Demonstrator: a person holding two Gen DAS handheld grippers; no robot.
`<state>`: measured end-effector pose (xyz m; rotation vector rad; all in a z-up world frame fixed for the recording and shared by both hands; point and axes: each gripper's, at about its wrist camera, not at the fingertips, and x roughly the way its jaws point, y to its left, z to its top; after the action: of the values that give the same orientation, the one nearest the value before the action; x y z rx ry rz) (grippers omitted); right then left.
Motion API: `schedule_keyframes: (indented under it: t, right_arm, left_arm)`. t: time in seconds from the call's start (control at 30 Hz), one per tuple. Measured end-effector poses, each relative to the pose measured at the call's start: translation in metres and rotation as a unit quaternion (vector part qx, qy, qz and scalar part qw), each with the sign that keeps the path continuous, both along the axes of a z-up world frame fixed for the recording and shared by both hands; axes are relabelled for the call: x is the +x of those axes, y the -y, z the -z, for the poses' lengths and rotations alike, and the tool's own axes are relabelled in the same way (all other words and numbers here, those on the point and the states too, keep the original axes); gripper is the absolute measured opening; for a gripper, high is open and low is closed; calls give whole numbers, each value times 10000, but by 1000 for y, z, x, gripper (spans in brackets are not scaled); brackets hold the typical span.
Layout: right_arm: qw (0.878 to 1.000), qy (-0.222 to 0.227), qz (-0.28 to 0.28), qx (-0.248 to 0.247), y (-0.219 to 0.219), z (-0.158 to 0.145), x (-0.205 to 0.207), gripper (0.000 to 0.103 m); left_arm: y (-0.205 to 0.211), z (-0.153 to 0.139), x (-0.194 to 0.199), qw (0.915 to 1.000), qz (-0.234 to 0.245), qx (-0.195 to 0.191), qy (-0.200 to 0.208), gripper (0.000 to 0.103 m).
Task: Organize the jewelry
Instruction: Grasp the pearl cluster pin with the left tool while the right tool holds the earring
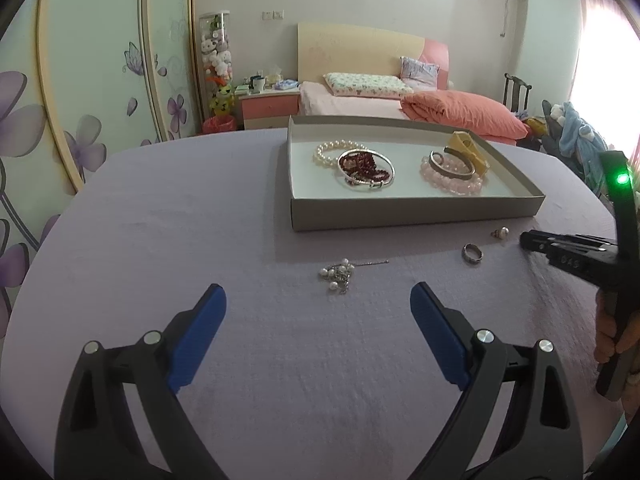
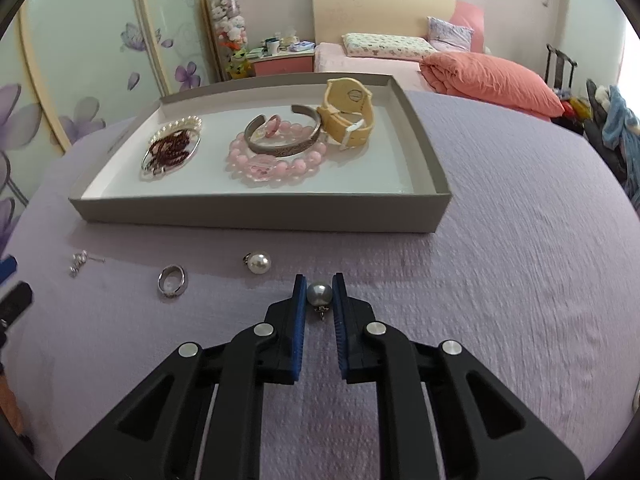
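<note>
Black plastic left hand-held gripper [image 1: 318, 300] with ribbed blue pads [image 1: 200, 336] and round silver pivot screws. Same build on right hand-held gripper [image 2: 319, 292]; green light [image 1: 622, 179] above its black body, embossed digits alongside.

Left gripper [image 1: 318, 296]: held low and angled downward, blue pads [image 1: 200, 332] spread wide, nothing between them.
Right gripper [image 2: 319, 294]: angled downward, pads [image 2: 298, 320] closed on a small grey bead.
Hand [image 1: 612, 332]: seen wrapped around the right gripper's handle.
</note>
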<state>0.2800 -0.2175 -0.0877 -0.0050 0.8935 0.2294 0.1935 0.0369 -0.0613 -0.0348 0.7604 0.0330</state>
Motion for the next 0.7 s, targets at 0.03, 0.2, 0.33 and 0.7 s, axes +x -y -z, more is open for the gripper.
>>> schedule_keyframes:
  t: [0.03,0.2,0.33,0.7]
  right_arm:
    - [9999,17,58,115,5,-2,0,14]
    - [9993,126,163,302,15,-11,0,14]
    - [9989,202,170,385,20,-18,0,14]
    - [9984,247,163,487,25,-21,-1,14]
  left_arm:
    - [0,2,3,10000,-10,13,-51,91]
    - [3,12,22,9993,-28,-35,-376,84]
    - [7,18,33,9987,-36,-65,-506,77]
    - [16,27,52,9975,63,-77,-703,47]
